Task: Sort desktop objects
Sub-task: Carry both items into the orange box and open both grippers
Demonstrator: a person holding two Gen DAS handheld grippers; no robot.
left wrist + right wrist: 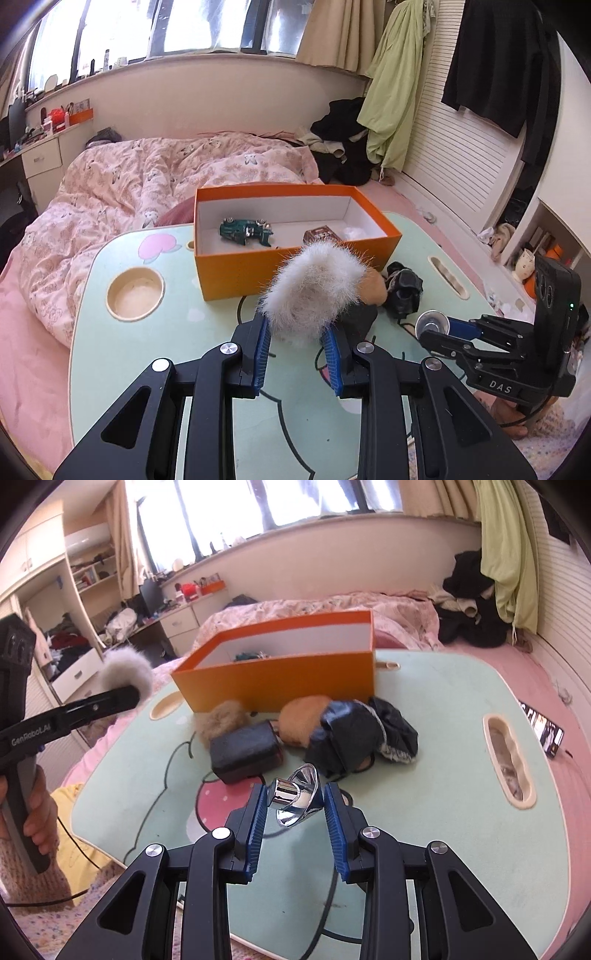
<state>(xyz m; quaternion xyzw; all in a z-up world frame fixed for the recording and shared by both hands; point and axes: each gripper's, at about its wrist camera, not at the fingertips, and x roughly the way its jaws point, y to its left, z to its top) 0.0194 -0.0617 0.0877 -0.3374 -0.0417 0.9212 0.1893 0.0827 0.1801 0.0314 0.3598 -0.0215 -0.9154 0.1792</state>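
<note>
Left gripper (297,328) pinches a white fur puff (314,288); right gripper (295,805) pinches a shiny metal funnel (297,799).

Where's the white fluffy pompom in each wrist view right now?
Left wrist: white pompom at centre, clamped in the left gripper.
Right wrist: pompom at far left, raised above the table.
Shared landmark: orange box, just behind it.

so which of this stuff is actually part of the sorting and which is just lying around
Part of the job:
- orange box with green toy car
- white fluffy pompom in the left claw
- shiny metal funnel in the right claw
- brown pompom, black block, dark cloth bundle on the table

Just lying about:
- phone
- pink quilt
- clothes heap
</note>
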